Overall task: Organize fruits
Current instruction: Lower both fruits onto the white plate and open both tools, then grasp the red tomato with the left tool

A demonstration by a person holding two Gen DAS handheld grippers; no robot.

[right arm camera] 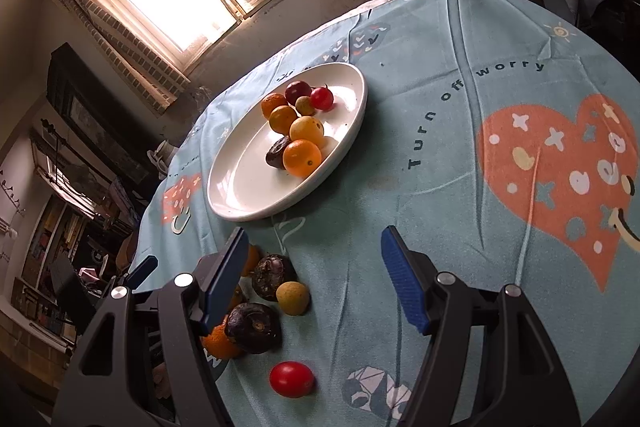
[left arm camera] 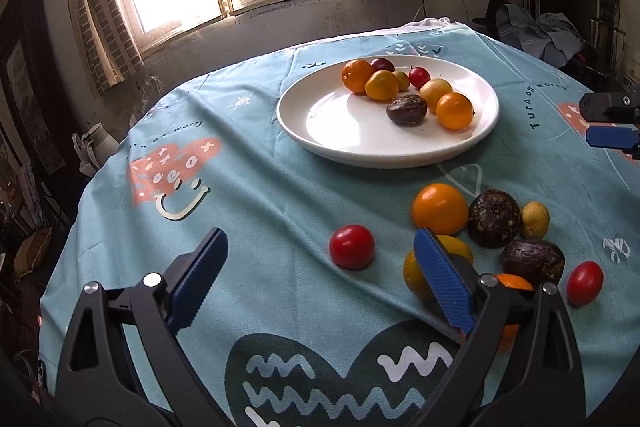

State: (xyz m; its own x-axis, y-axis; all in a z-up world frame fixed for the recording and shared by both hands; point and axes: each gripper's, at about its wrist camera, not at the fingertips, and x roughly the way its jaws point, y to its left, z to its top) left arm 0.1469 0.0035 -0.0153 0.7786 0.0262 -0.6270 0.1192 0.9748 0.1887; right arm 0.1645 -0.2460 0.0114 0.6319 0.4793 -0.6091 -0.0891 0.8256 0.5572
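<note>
- Mid-sort: white plate [left arm camera: 304, 123], centre-top of left wrist view, already holds approx. eight fruits; seven more lie loose on the tablecloth [left arm camera: 260, 195], lower right.
- Left gripper [left arm camera: 320, 279] spread wide, empty, low in frame; red tomato [left arm camera: 351, 246] sits between its fingers, untouched.
- Right gripper [right arm camera: 312, 279] part-open, holding nothing.
- Next, prob.: close on tomato w/o squashing it. Smooth, round, glossy; likely to roll.
</note>
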